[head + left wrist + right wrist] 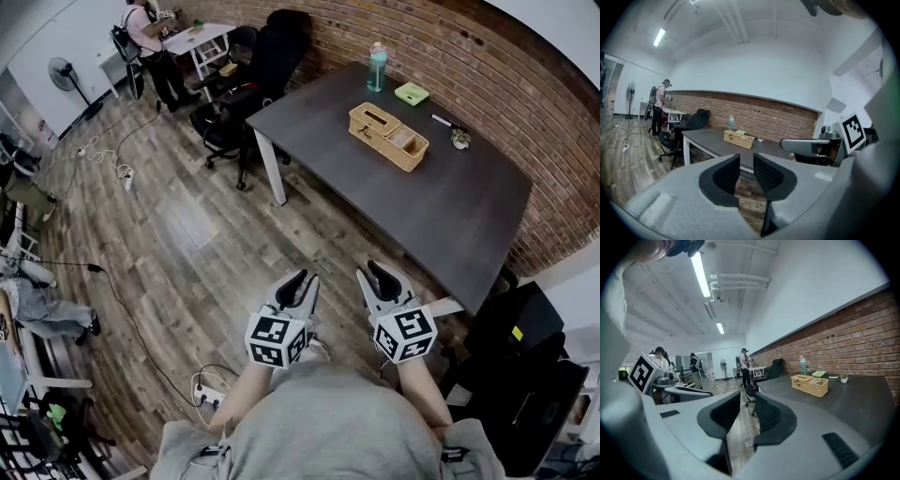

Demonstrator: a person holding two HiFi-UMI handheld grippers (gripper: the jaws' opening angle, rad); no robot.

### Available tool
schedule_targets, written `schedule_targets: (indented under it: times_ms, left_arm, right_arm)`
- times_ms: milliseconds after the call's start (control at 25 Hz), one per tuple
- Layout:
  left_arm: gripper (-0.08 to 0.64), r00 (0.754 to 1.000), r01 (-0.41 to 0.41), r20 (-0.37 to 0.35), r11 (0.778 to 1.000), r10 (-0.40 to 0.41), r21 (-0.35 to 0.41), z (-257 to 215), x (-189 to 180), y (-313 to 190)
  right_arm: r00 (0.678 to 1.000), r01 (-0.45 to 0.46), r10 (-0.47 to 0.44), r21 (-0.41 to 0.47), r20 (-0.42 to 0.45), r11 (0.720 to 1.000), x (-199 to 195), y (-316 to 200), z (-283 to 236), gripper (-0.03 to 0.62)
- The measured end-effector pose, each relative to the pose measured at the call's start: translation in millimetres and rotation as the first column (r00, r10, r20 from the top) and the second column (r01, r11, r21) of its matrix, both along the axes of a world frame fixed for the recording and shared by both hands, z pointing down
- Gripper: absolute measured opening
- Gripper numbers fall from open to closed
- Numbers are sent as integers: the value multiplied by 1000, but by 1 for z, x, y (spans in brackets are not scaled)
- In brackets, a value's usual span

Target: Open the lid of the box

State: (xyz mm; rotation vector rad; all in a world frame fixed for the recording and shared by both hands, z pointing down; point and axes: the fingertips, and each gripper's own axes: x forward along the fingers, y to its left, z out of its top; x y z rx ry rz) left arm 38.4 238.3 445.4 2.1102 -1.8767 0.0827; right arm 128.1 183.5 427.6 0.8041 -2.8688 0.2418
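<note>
The grey left hand-held gripper [298,279] is held low before the person's body, its jaws partly spread on nothing. The matching right hand-held gripper [373,272], at its 3 o'clock, is likewise spread, likely readied for reaching. The tan woven rectangular box [388,136], apparently closed, sits well apart at 1 o'clock on the dark grey surface [450,206].

You'll find the rectangular tan woven-wicker box [388,136] sitting flat on the dark grey table [450,216], towards its far side. Its slotted wicker lid [374,117] lies shut over one end, and the other end shows an uncovered compartment.
</note>
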Motion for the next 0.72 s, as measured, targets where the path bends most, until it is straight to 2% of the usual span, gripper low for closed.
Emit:
schedule_targets:
  times_ms: [720]
  left_arm:
    - [152,988,-151,26,988,151,19,-11,-103,-117]
  right_arm:
    - [996,-88,88,-12,29,996,-106,-109,-10,183]
